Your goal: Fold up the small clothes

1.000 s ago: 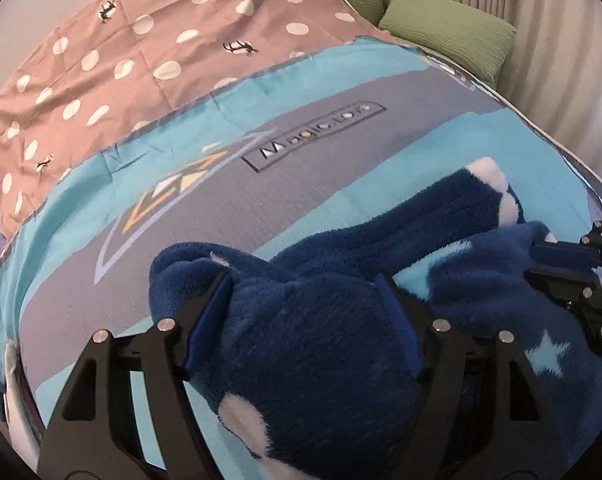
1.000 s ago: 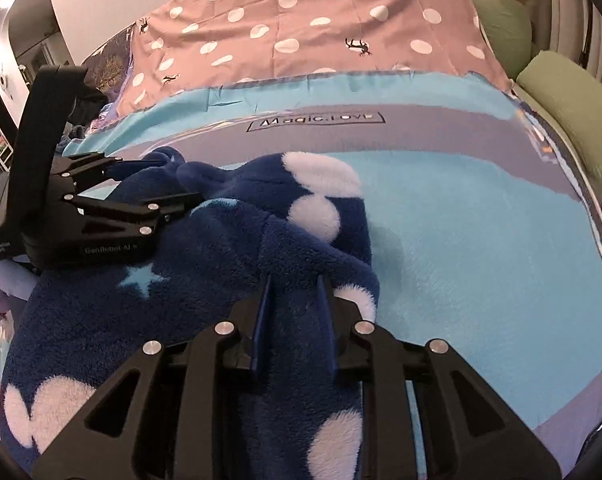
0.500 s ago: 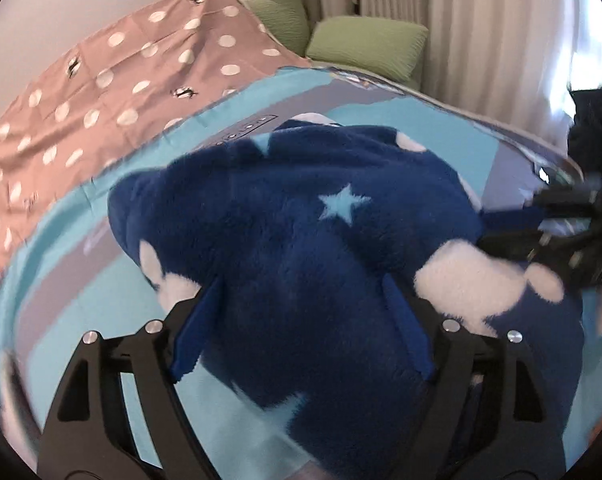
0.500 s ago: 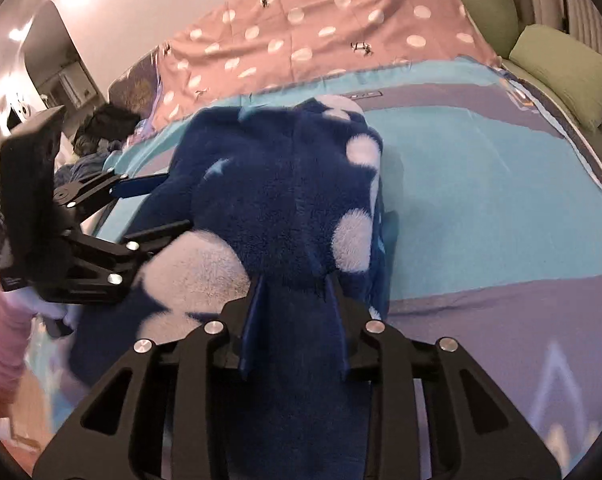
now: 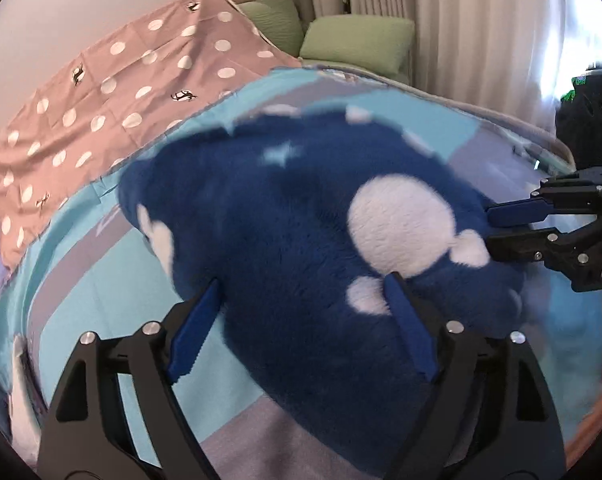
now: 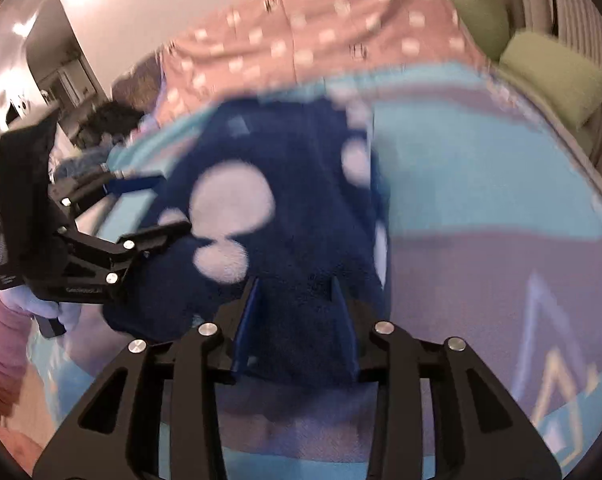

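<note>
A fluffy dark-blue garment [image 5: 301,240] with white dots and pale stars lies folded over on the blue-and-grey blanket [image 5: 101,288]; it also shows in the right wrist view [image 6: 293,208]. My left gripper [image 5: 301,320] has its jaws spread wide around the garment's near end, with fleece filling the gap. My right gripper [image 6: 297,320] has its blue pads close together on the garment's near edge. Each gripper shows in the other's view, at the garment's side [image 5: 541,220] [image 6: 141,216].
A pink polka-dot sheet [image 5: 121,80] covers the far part of the bed. Green cushions [image 5: 357,40] and curtains [image 5: 481,40] stand at the back right. A dark heap of clothes [image 6: 105,128] lies at the far left of the bed.
Both grippers carried the garment's near end up and over, so it now lies doubled on itself. The right gripper's jaws have parted a little. The views swung towards the curtains.
</note>
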`<state>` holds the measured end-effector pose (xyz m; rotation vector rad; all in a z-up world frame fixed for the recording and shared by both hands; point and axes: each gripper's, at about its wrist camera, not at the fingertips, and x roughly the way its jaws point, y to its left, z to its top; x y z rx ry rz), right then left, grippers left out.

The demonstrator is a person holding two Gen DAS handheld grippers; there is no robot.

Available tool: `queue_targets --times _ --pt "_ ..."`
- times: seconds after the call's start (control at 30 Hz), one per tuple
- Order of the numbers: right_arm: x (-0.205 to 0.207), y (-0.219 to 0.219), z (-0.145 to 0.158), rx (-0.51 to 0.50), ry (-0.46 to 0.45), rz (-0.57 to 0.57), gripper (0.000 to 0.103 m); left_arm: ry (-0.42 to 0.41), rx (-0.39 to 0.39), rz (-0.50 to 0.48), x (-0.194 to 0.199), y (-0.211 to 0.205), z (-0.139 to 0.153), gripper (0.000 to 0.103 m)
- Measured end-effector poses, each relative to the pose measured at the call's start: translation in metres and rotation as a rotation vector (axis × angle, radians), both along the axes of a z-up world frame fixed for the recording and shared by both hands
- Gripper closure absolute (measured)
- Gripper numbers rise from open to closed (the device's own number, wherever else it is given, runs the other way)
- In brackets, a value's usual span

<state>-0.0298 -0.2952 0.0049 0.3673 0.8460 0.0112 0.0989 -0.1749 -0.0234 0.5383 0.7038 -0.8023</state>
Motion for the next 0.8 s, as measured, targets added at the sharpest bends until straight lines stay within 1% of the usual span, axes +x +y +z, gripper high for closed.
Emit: queue_targets --times 0.07,0.1,0.13,0.17,0.2,0.27,0.3,0.33,0.4,0.43,0.47,0.53,0.6,0.73,0.8 --pt "-0.008 -0.008 0.001 0.059 -0.032 -0.041 0.064 0.025 -0.015 0.022 0.004 0.000 0.001 0.018" --pt "-0.014 -0.014 0.006 0.117 -0.050 -0.072 0.058 0.030 -0.009 0.028 0.005 0.000 0.003 0.018" --pt "-0.020 -0.019 0.009 0.166 -0.072 -0.097 0.052 0.027 -0.006 0.028 0.004 0.000 0.004 0.018" --pt "-0.031 -0.029 0.011 0.248 -0.105 -0.144 0.038 0.022 -0.006 0.028 0.002 0.000 0.003 0.018" --pt "-0.038 -0.035 0.010 0.303 -0.118 -0.175 0.029 0.022 -0.012 0.030 0.002 0.002 0.002 0.018" --pt "-0.053 -0.046 0.001 0.425 -0.117 -0.223 0.018 0.028 -0.022 0.033 0.003 0.004 0.003 0.018" --pt "-0.059 -0.050 -0.007 0.494 -0.102 -0.245 0.016 0.029 -0.027 0.034 0.004 0.004 0.003 0.018" --pt "-0.064 -0.052 -0.016 0.559 -0.078 -0.267 0.015 0.029 -0.033 0.035 0.004 0.005 0.002 0.018" --pt "-0.069 -0.050 -0.036 0.668 -0.003 -0.293 0.015 0.027 -0.045 0.037 0.004 0.007 0.001 0.018" --pt "-0.069 -0.048 -0.043 0.701 0.027 -0.294 0.015 0.028 -0.048 0.038 0.004 0.008 0.001 0.018" --pt "-0.068 -0.045 -0.048 0.725 0.051 -0.295 0.015 0.030 -0.049 0.039 0.004 0.008 0.001 0.018" --pt "-0.064 -0.041 -0.049 0.699 0.054 -0.303 0.013 0.032 -0.049 0.044 0.004 0.008 0.001 0.018" --pt "-0.055 -0.036 -0.045 0.683 0.068 -0.307 0.004 0.033 -0.051 0.049 0.003 0.009 0.001 0.018" --pt "-0.032 -0.029 -0.046 0.677 0.078 -0.300 0.002 0.038 -0.060 0.056 0.003 0.010 0.001 0.018" --pt "-0.023 -0.028 -0.049 0.680 0.082 -0.330 0.001 0.041 -0.065 0.058 0.003 0.012 0.001 0.018"
